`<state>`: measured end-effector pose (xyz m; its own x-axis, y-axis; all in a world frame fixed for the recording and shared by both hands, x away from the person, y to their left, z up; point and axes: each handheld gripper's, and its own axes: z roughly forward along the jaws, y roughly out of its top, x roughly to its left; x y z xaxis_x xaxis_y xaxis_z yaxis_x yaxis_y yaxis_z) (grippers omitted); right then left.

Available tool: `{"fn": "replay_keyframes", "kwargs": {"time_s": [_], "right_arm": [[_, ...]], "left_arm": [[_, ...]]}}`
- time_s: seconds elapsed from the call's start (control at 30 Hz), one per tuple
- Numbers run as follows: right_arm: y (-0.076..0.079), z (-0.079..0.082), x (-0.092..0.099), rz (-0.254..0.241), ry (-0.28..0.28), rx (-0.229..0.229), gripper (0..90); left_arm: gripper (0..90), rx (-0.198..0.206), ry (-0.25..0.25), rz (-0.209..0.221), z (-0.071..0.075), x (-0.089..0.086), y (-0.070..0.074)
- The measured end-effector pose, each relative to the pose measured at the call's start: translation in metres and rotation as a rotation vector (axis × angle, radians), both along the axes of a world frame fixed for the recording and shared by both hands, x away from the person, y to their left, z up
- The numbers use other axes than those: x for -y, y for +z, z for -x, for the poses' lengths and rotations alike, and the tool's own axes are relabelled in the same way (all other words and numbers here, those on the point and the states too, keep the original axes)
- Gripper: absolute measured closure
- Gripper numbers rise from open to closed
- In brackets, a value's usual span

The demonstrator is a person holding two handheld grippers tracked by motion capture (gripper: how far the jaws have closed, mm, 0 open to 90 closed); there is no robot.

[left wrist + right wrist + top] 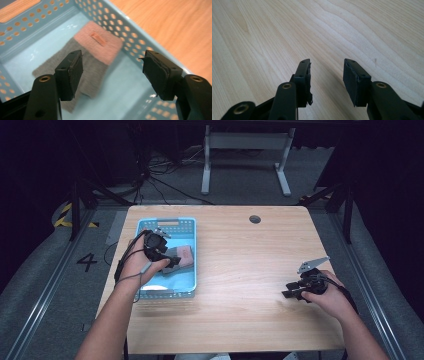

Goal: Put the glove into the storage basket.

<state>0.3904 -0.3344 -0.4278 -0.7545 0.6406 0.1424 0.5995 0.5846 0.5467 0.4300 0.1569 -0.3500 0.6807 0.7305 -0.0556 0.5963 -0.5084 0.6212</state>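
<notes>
Your left hand-held gripper hangs open over the sock, which lies flat in the basket at 9 o'clock on the table. It looks soft and light (pinch the pink cuff). The right hand-held gripper is open too.

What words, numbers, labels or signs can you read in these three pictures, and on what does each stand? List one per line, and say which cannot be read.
"4": a black numeral marked on the grey floor left of the table.
Small tag on the pink and grey cloth in the blue basket: too blurred to read.
Yellow and black hazard stripes on the floor: a marking, no text.
</notes>
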Motion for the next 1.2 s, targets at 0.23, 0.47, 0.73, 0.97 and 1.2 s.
{"fn": "replay_keyframes", "kwargs": {"time_s": [0.23, 0.47, 0.73, 0.97, 1.2], "right_arm": [[-0.002, -0.005, -0.004, 0.006, 0.018, 0.002, 57.1], [-0.005, -0.005, -0.003, 0.009, 0.016, 0.005, 55.1], [-0.008, -0.004, -0.003, 0.013, 0.012, 0.000, 54.0], [-0.011, -0.003, -0.002, 0.018, 0.007, 0.000, 53.6], [-0.013, -0.003, -0.003, 0.021, 0.008, 0.005, 52.8]], "left_arm": [[32.6, 0.015, -0.038, 0.032, 0.042, 0.013, 0.009], [31.2, 0.019, -0.116, 0.044, 0.071, 0.028, 0.001], [30.2, 0.035, -0.165, 0.025, 0.096, 0.046, -0.020], [31.4, 0.037, -0.257, 0.067, 0.116, 0.058, -0.042], [37.6, -0.100, -0.248, 0.054, 0.118, 0.062, -0.071]]}}
